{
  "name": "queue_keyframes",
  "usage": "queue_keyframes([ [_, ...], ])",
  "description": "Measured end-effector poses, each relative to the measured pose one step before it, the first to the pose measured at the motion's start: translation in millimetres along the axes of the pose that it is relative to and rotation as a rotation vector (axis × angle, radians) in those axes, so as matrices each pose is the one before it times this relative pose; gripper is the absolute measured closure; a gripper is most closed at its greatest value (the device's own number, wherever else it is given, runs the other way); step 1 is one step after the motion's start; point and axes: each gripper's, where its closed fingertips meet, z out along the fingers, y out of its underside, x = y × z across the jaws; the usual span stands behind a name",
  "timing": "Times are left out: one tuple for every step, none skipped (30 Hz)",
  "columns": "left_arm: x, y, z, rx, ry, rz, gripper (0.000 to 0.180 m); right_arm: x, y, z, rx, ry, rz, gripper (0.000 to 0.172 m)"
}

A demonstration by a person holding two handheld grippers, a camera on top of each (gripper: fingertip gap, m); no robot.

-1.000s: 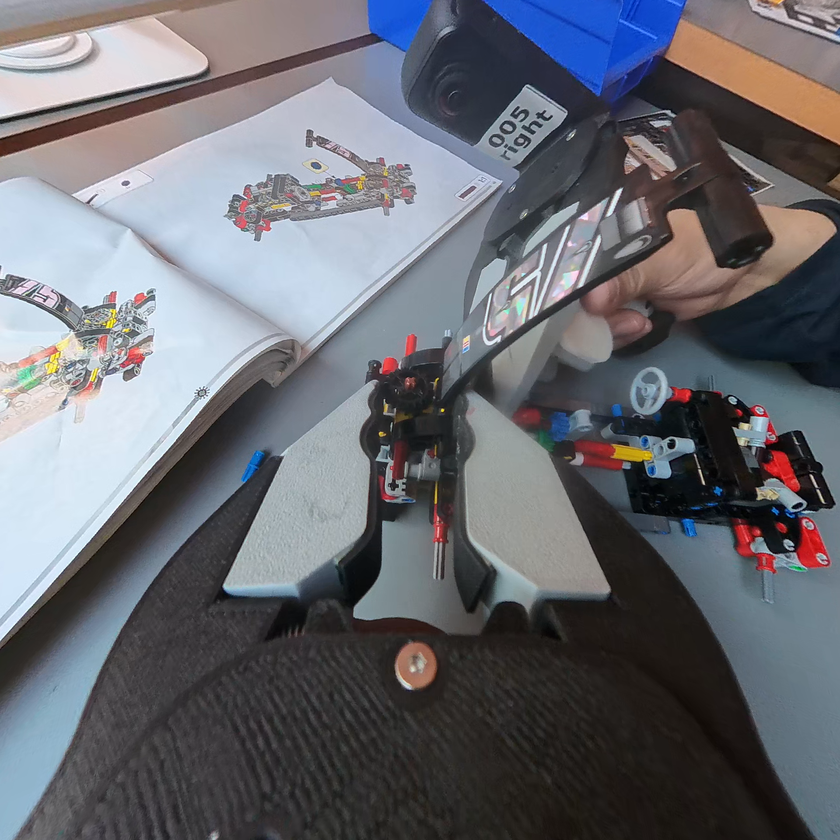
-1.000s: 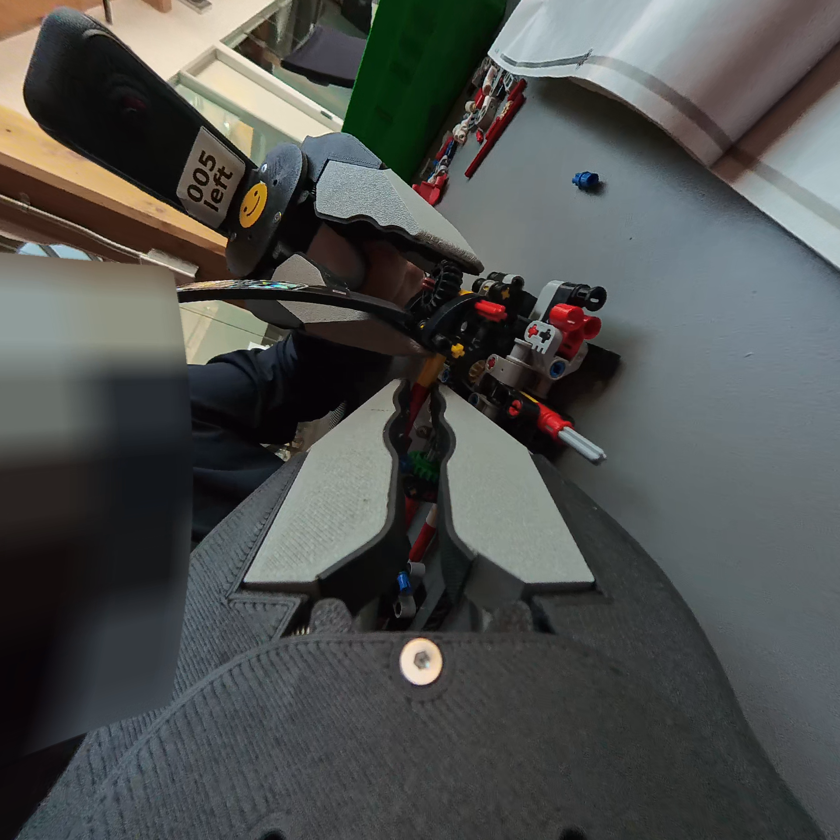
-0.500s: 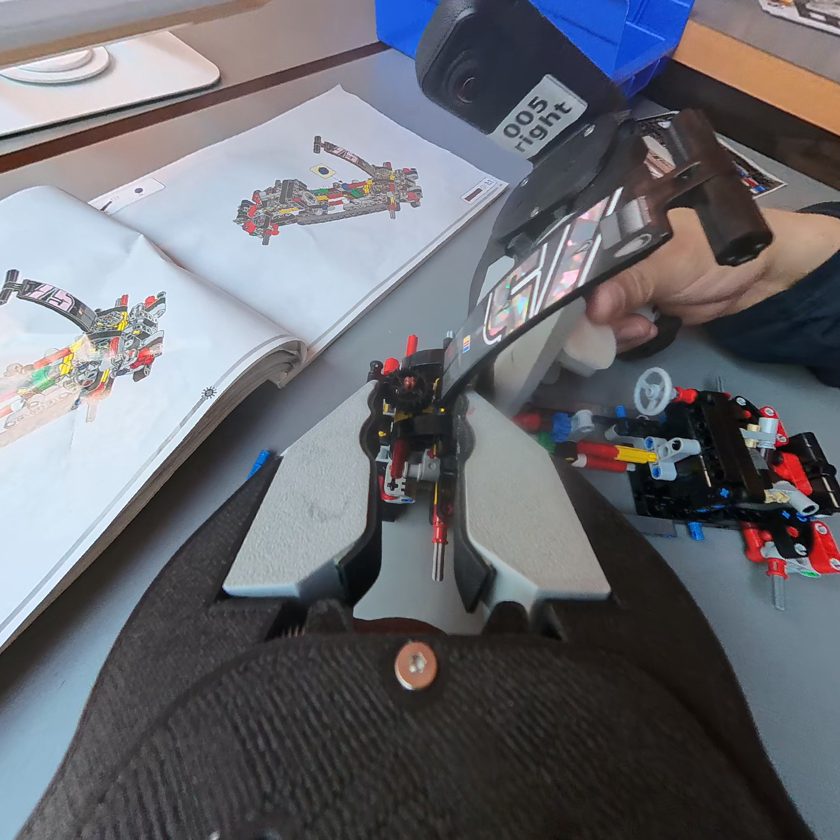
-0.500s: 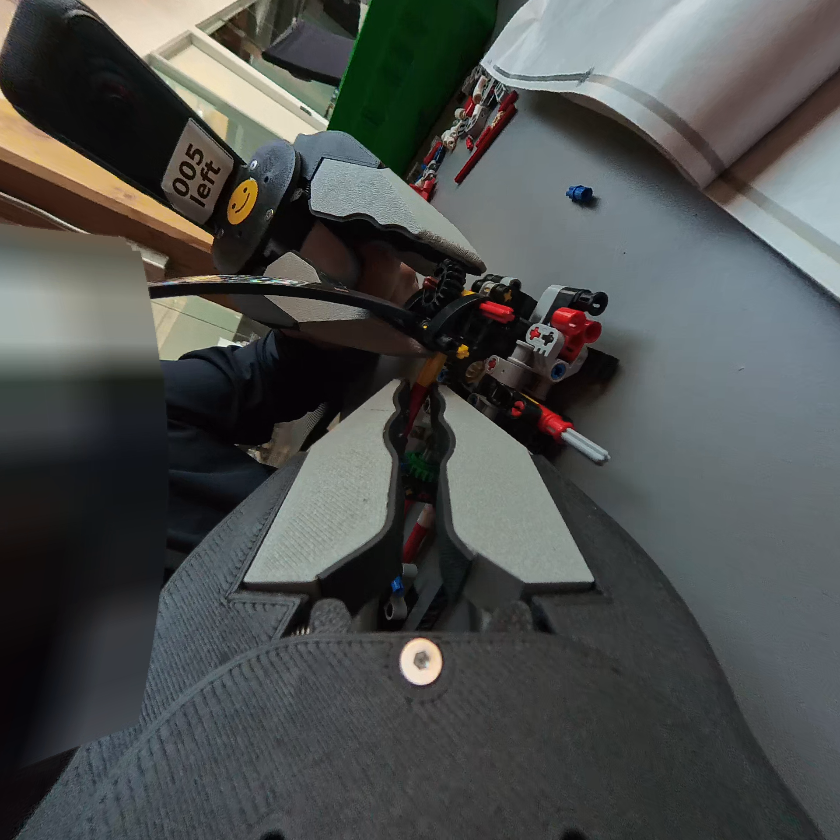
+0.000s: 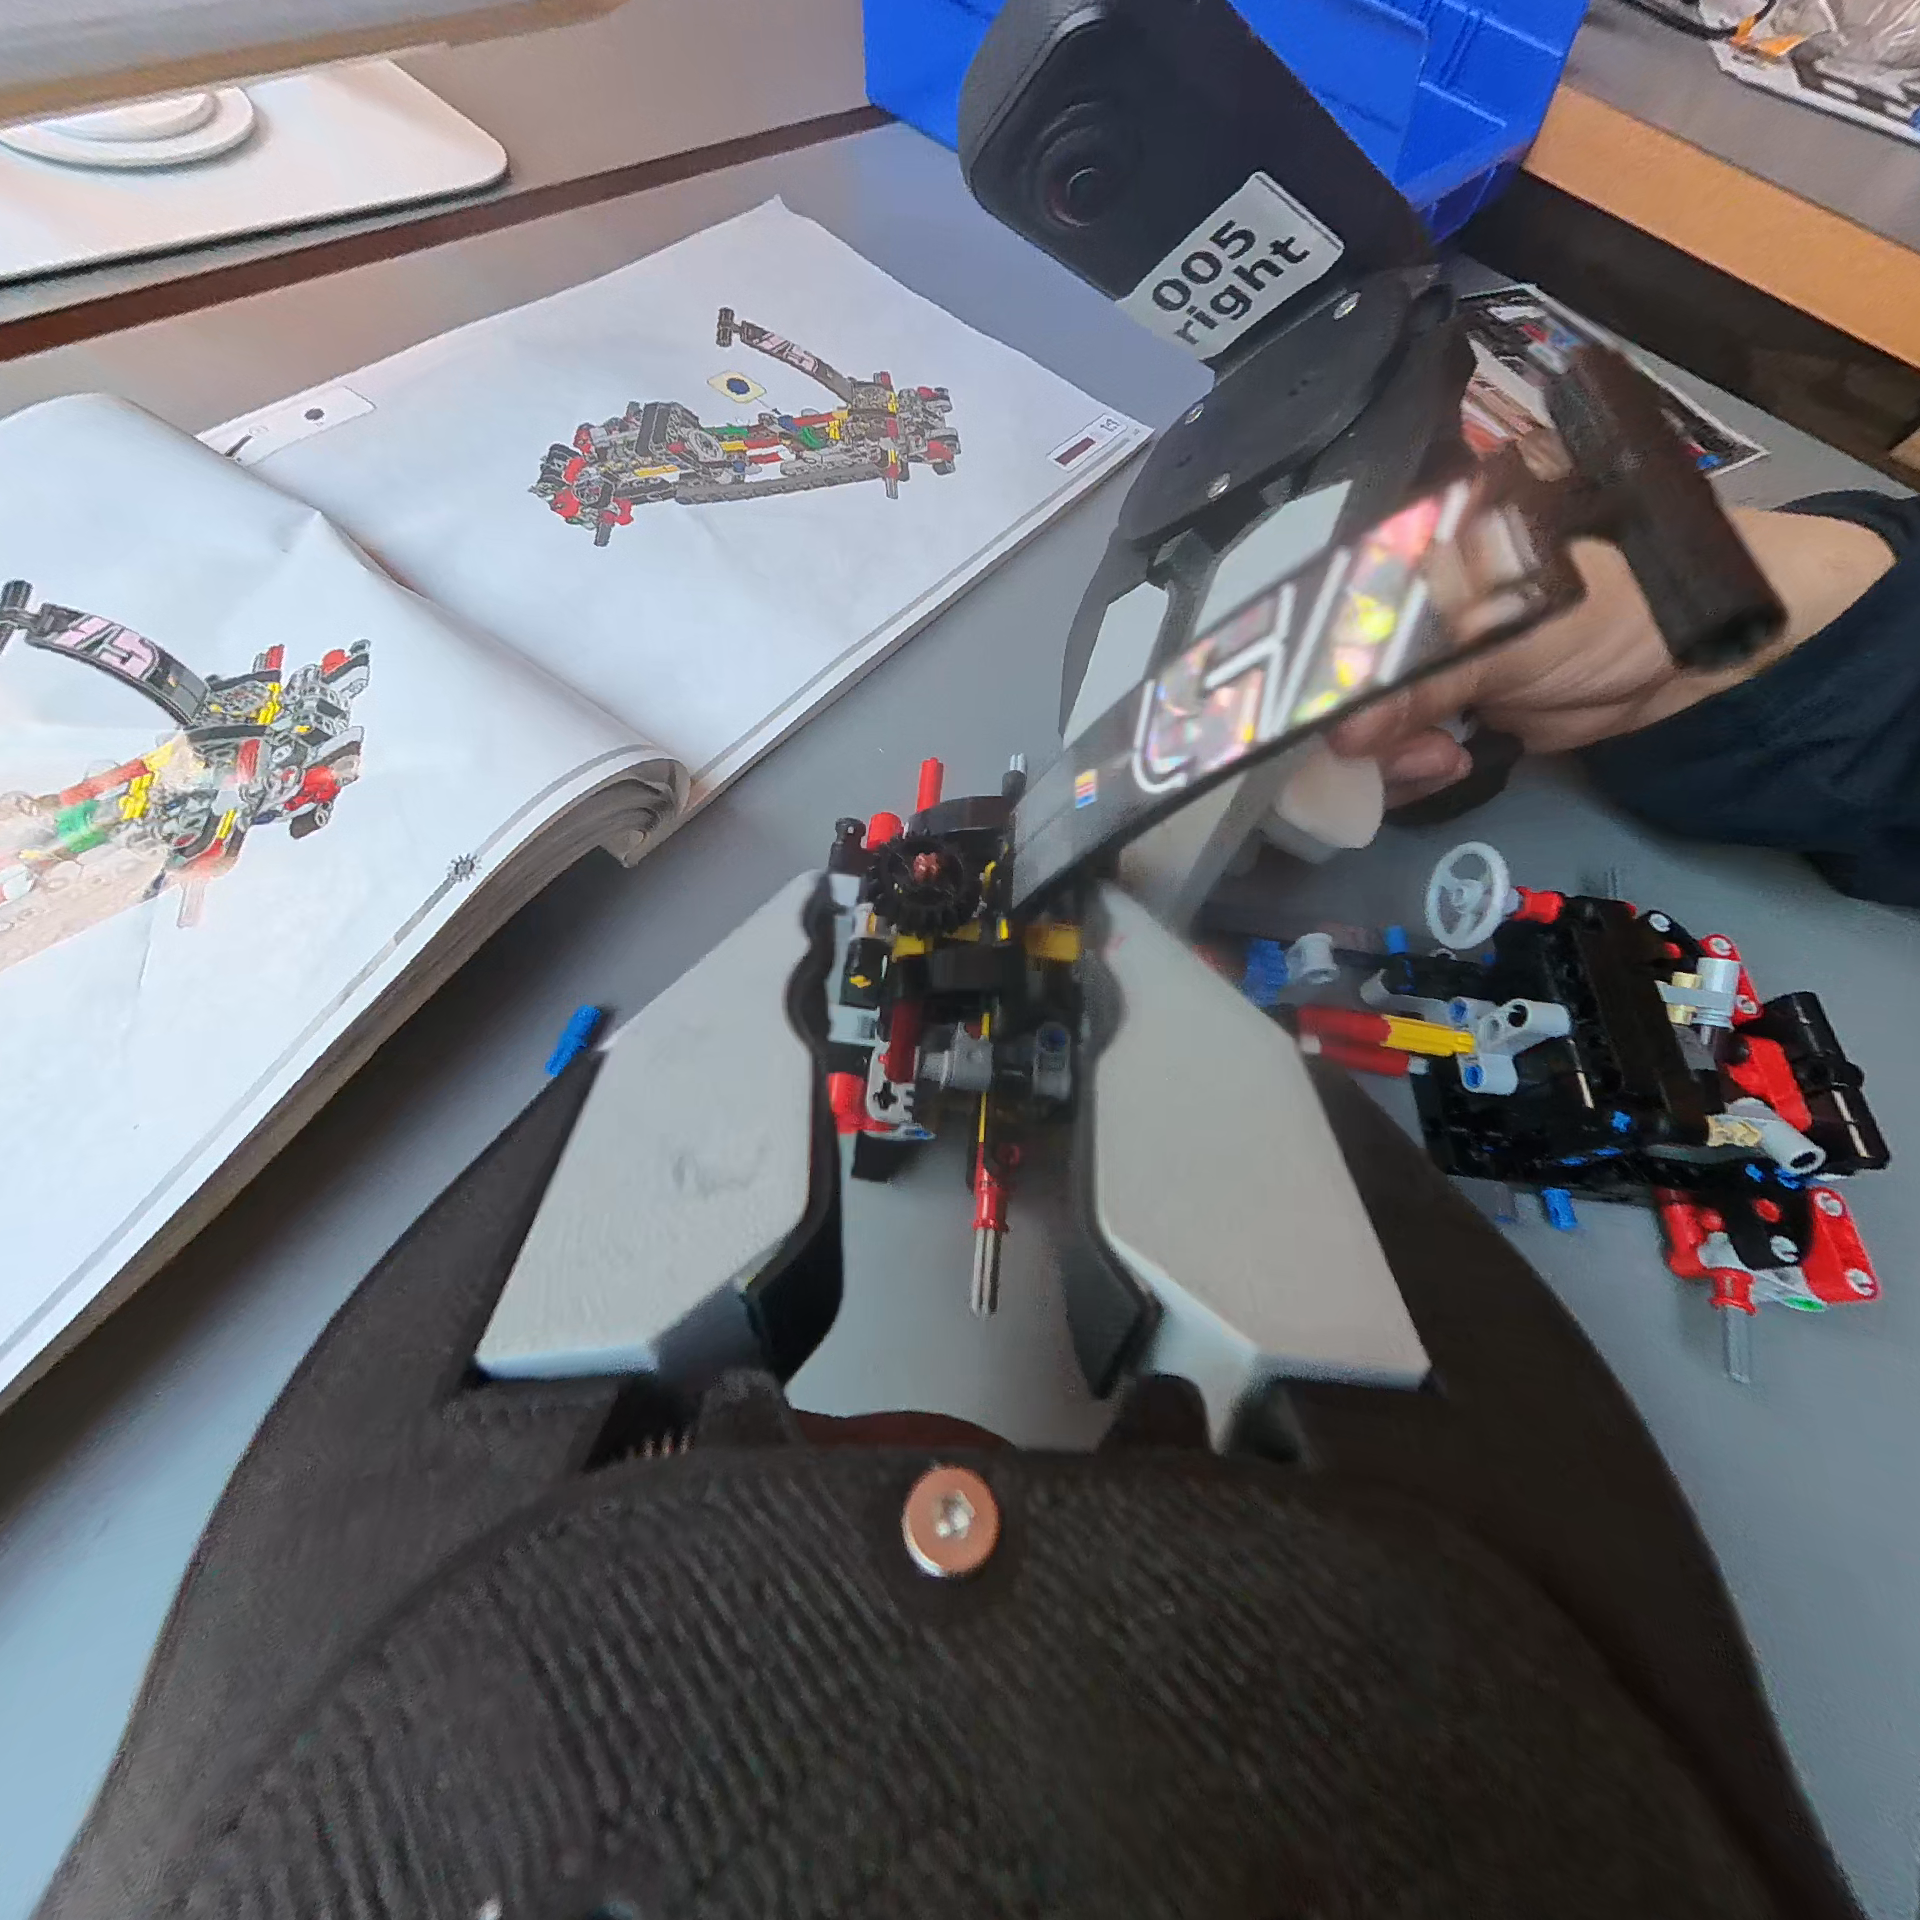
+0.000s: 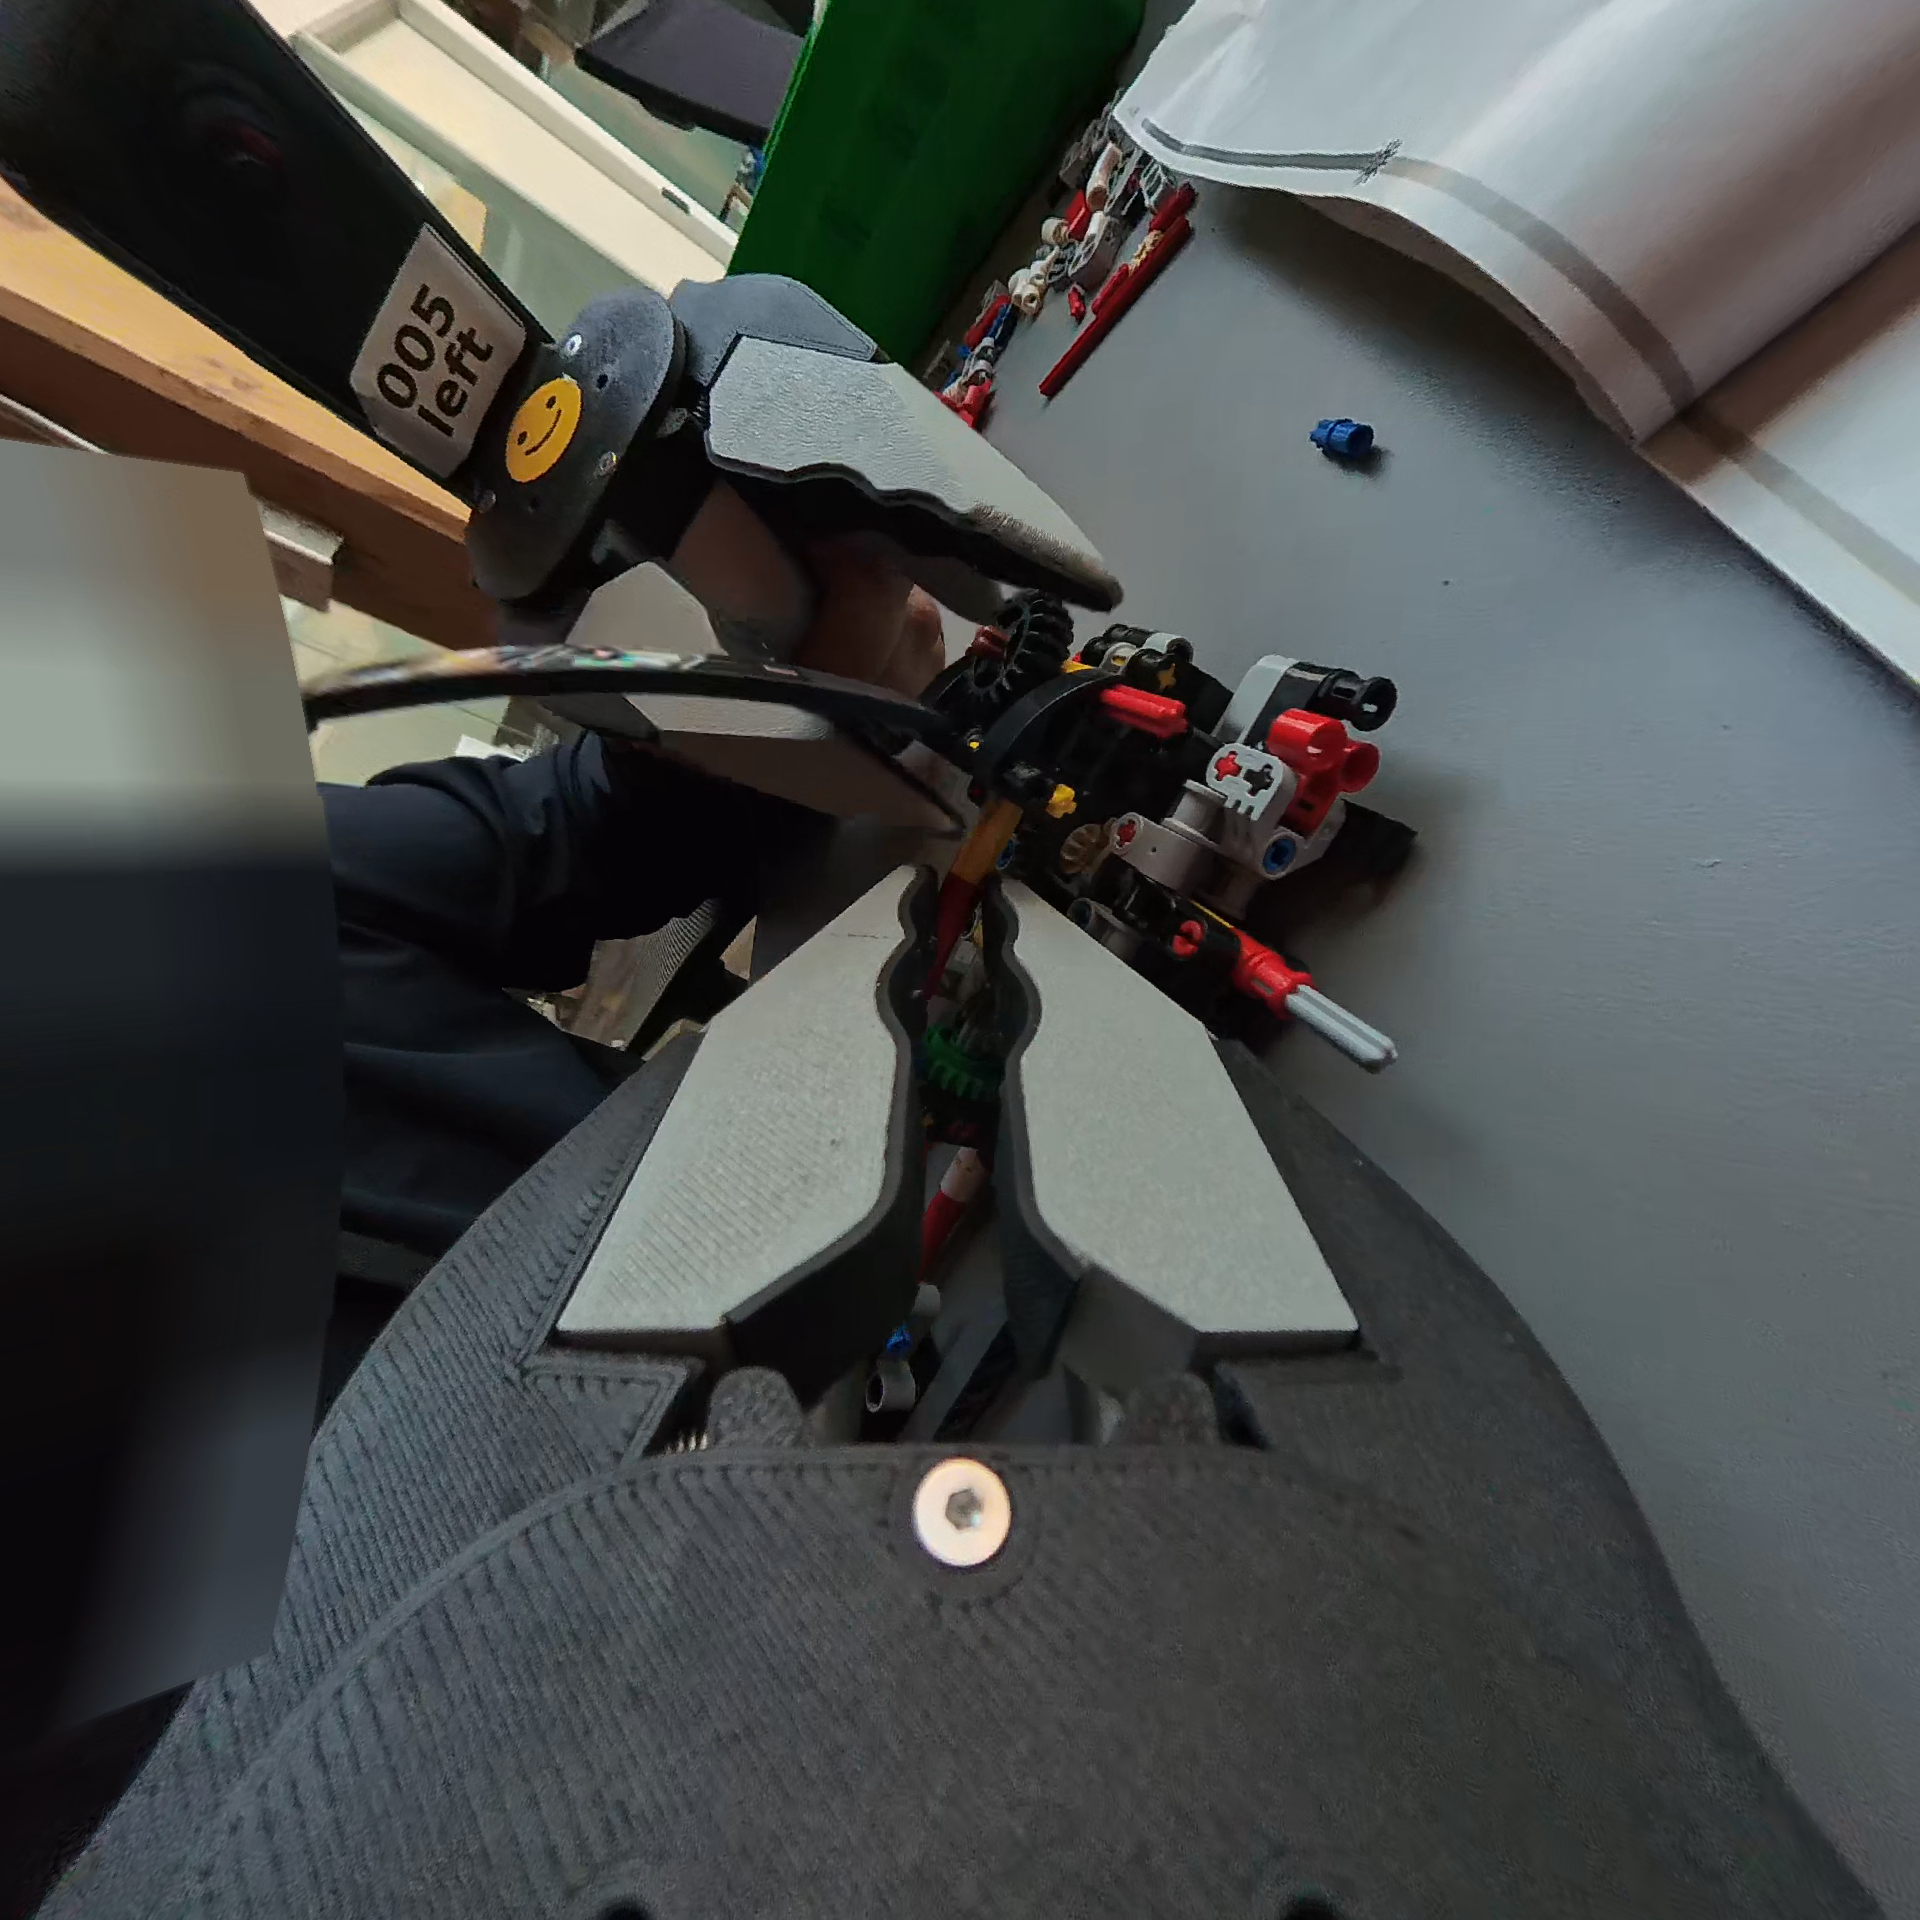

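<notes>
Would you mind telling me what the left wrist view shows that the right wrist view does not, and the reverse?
Only the left wrist view shows the booklet's printed pages, a second black-and-red brick model and a blue bin. Only the right wrist view shows a green board and loose bricks beside it. Both show the brick assembly on the grey table and a small blue pin.

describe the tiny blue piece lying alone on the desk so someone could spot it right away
Start at the open instruction booklet on the grey desk. Just off its near page edge, beside the left gripper, lies a small blue peg. It lies alone on bare desk; the other blue bits belong to the brick models.
</notes>
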Motion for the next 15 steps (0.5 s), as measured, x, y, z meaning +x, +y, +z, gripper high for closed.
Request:
queue_keyframes([
  [0.8,0.37,-2.88,-0.0019,-0.0041,-0.008,0.132,-0.16,0.17,0.2,-0.0011,0.0007,-0.003,0.166],
  [2.42,-0.58,-3.93,0.0034,0.0031,0.002,0.126,-0.16,0.07,-0.03,-0.001,-0.0026,0.0012,0.166],
  [3.54,-0.78,-3.74,0.0024,0.0041,0.001,0.118,-0.09,-0.09,-0.22,0.0002,-0.0051,0.0049,0.165],
  [4.32,0.04,-2.93,-0.0049,0.0041,0.006,0.114,-0.01,-0.28,-0.32,0.001,-0.0041,0.0052,0.166],
  [4.5,1.66,-1.54,-0.0146,0.0015,0.0123,0.108,0.1,-0.23,-0.29,0.0015,-0.001,0.0019,0.166],
  [4.71,2.68,-0.28,-0.0184,-0.0036,0.0141,0.101,0.01,0.08,0.05,-0.0008,0.0003,-0.0014,0.166],
  [5.51,3.41,0.64,-0.0202,-0.0035,0.0183,0.096,-0.24,0.38,0.28,-0.0031,0.0015,-0.0039,0.166],
  [6.94,3.89,1.71,-0.0197,-0.0005,0.0254,0.095,-0.13,0.41,0.46,-0.003,0.0033,-0.0065,0.166],
  [5.29,3.65,2.6,-0.0197,-0.0158,0.0303,0.086,-0.31,0.53,0.44,-0.0036,0.0018,-0.0058,0.166],
  [2.64,3.18,2.81,-0.0227,-0.0341,0.0437,0.08,-0.29,0.45,0.22,-0.0028,-0.001,-0.0021,0.166],
  [-0.02,2.77,2.33,-0.0289,-0.052,0.0657,0.079,-0.07,-0.04,-0.01,0.0002,-0.0012,0.0006,0.166],
  [-0.47,1.51,1.98,-0.026,-0.0517,0.0768,0.079,0.11,-0.23,-0.22,0.0012,-0.0011,0.0016,0.166],
  [-0.56,0.33,1.63,-0.0199,-0.0442,0.061,0.078,-0.03,-0.17,-0.17,0.0013,-0.0017,0.0016,0.166],
  [-1.16,-0.84,0.81,-0.009,-0.035,0.038,0.079,0.05,-0.31,-0.18,0.0017,-0.0015,0.0017,0.166],
  [-0.24,-2.0,-0.39,0.0073,-0.0163,0.0212,0.08,0.09,-0.08,-0.17,0.001,-0.0011,0.0022,0.166],
])
